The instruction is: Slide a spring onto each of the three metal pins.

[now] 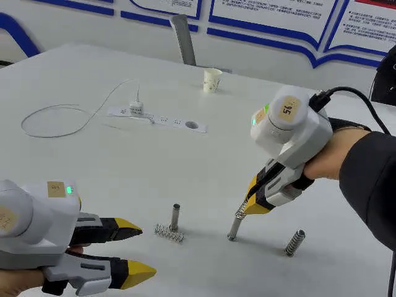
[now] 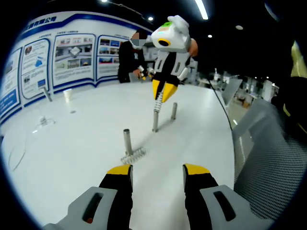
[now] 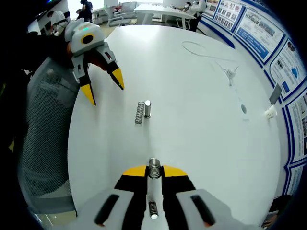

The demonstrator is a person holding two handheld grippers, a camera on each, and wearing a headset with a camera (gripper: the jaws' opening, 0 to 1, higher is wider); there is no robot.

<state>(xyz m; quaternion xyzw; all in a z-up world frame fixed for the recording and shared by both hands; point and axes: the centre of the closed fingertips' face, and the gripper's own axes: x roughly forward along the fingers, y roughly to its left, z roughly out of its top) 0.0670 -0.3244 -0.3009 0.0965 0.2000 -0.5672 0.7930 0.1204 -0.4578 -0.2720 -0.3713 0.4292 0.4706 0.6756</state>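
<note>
- Step in hand, by my reading: second spring going on. Right gripper [image 1: 246, 207] pinches the held spring [image 1: 240, 213] at the top of the mid pin [image 1: 234, 229], near the middle of the table [image 1: 124, 167].
- The coil's lower end meets the pin top. I can't tell whether it has started over the pin.
- Left gripper view: mid pin [image 2: 155, 120] stands upright, held spring [image 2: 159, 101] roughly in line above it, with the yellow tips pressed onto the coil.
- Right gripper view: held spring [image 3: 154, 167] sits between the two tips. The pin beneath is hidden from me.
- Right pin [image 1: 295, 242], near right, has coils along its length. I count that one done.
- Left pin [image 1: 175, 216] is bare and upright. The loose spring [image 1: 169, 232] lies flat on the table just beside its base, on the near side.
- Left gripper [image 1: 145, 250] is near left with jaws spread and nothing in them. It points toward the left pin but is well apart from it.
- Tally, as a judgement: one pin dressed, one in progress, one to go.
- The next move calls for the coil axis to line up with the mid pin. Then I press down and ease the pinch so the spring drops along the shaft.
- Risk: a tilted coil could catch on the pin's rim or spring out sideways.
- After that comes the loose spring. It lies flat, so it wants a grip near one end and a turn upright before it goes on the left pin.
</note>
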